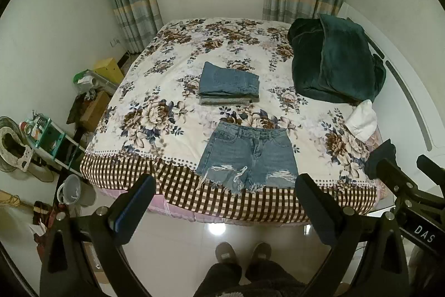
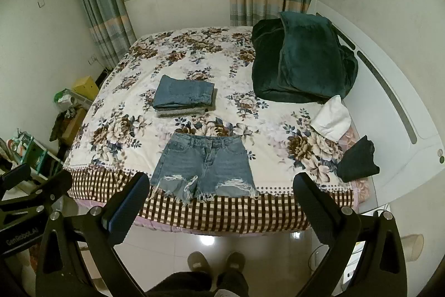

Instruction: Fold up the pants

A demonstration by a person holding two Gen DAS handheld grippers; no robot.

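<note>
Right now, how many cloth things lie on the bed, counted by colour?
Blue denim: 2, the flat shorts and the folded jeans on top of the stack.
Grey: 1, the folded piece under the jeans.
Dark green: 1, the blanket.
White: 1, the cloth.
Black: 1, the garment.
Total: 6.

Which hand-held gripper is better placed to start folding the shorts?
Neither clearly: left gripper and right gripper both hang open over the floor, short of the flat shorts. Left views them nearer centre.
</note>
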